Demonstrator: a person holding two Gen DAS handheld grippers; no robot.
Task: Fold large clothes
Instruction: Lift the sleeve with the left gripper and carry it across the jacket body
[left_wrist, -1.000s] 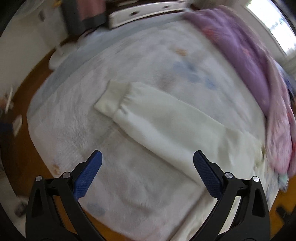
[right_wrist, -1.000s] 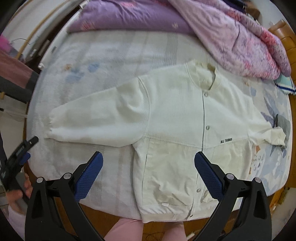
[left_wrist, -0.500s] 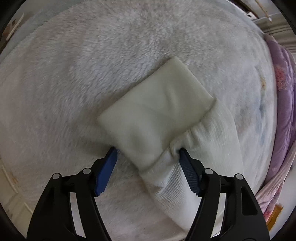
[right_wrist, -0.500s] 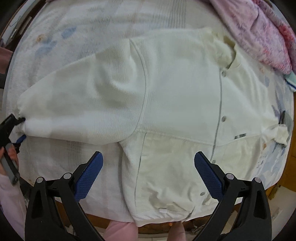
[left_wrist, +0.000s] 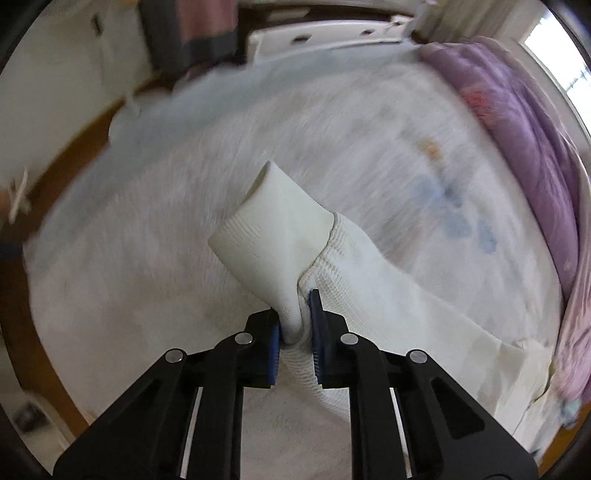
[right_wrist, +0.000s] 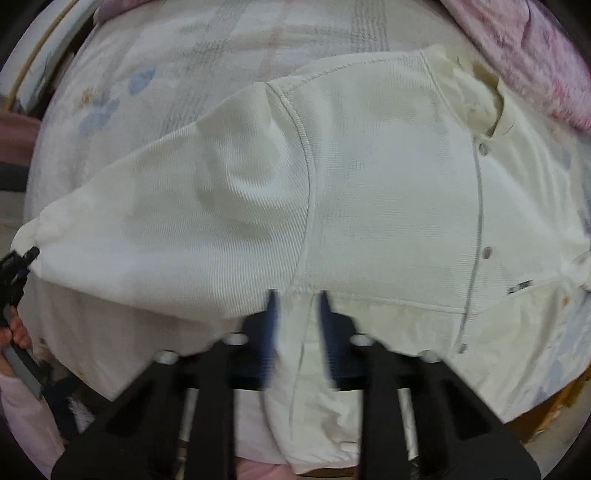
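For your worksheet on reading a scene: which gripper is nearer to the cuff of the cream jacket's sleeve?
Left. The left gripper has its jaws pinched on the sleeve right at the cuff. The right gripper grips the jacket near the underarm seam, a sleeve's length away.

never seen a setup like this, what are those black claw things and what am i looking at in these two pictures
There is no robot here. A person holds a hand-operated two-finger clamp in each hand, and each clamp carries a wide-angle camera that looks out along its fingers. So each picture is that clamp's own view.

In the left camera's picture, the left gripper has just been closing and now pinches the cuff at the end of a cream sleeve, so the cuff stands up off the bed.

In the right camera's picture, the right gripper has also just been closing, on the white jacket low on its side by the armpit seam. The picture is blurred, but cloth sits between the pads. The jacket lies spread face up, its front buttoned. At the left edge the other clamp shows at the sleeve end.

A purple quilt lies bunched along the bed's far side.
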